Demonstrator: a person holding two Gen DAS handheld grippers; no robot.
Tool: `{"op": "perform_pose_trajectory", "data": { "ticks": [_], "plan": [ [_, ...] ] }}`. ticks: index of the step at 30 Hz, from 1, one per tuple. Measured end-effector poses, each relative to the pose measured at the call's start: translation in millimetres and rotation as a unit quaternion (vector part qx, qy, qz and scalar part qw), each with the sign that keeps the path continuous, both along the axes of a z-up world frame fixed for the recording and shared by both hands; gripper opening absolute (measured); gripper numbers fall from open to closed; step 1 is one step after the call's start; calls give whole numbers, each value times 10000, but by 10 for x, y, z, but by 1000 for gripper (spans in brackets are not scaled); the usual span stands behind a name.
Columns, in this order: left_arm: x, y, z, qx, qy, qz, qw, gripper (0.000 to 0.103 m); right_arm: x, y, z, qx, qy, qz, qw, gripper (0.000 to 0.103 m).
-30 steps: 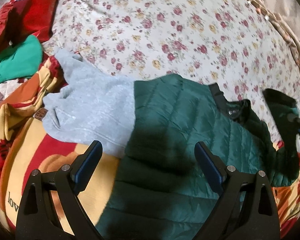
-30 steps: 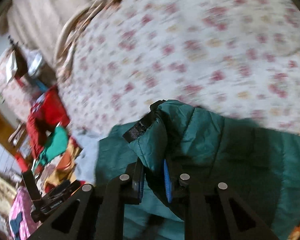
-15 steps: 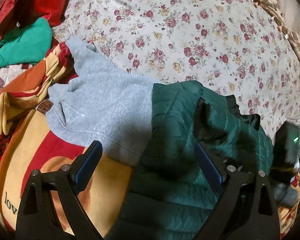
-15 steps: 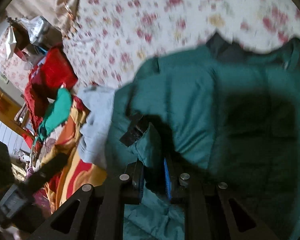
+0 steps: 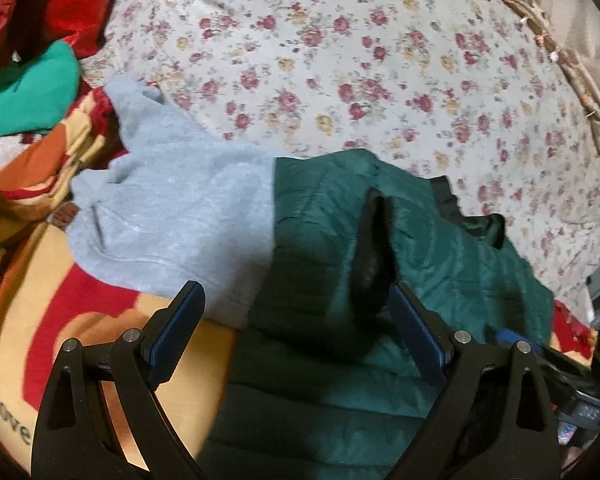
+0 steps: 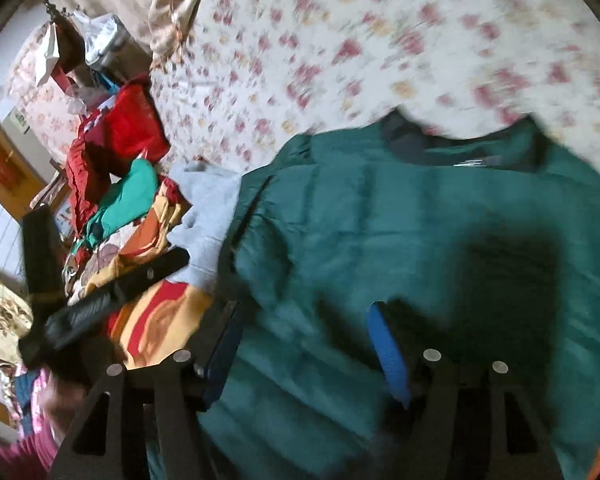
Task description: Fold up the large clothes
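Jaws of the right gripper (image 6: 304, 344), just opened and pinching nothing, are spread directly over the green quilted jacket (image 5: 380, 280) lying at the bed's (image 5: 340, 60) near edge, nearer than the spread, empty left gripper (image 5: 296, 328).

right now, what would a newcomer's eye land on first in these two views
The dark green quilted jacket spread in the foreground of the flowered bedsheet, filling most of the right wrist view. Beside it, toward the left, a pale grey sweatshirt lies partly under the jacket's edge. Further left, a heap of red, orange and bright green clothes is piled up.
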State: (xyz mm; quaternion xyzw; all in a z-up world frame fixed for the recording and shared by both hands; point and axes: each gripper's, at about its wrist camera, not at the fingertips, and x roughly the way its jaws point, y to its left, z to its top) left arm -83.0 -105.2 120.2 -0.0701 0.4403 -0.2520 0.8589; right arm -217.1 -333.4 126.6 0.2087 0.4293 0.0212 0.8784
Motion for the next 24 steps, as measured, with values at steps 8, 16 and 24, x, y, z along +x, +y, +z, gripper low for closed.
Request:
{"op": "perform_pose_trajectory", "data": {
  "ticks": [8,16,24],
  "plan": [
    [-73,-474,-54,-39,-40,-282,9996,93,-1221,-955,159,-445,-52,-1384,9894,72],
    [91,-995,-222,663,151,-615,9958,20,-1780,-1576,-21,-144,-37,-2446,9695,72],
    [99,-679,5,709,-406,-358,9960,15,-1373,-1507,-95,-337,-69,-2119,9767,71]
  ]
}}
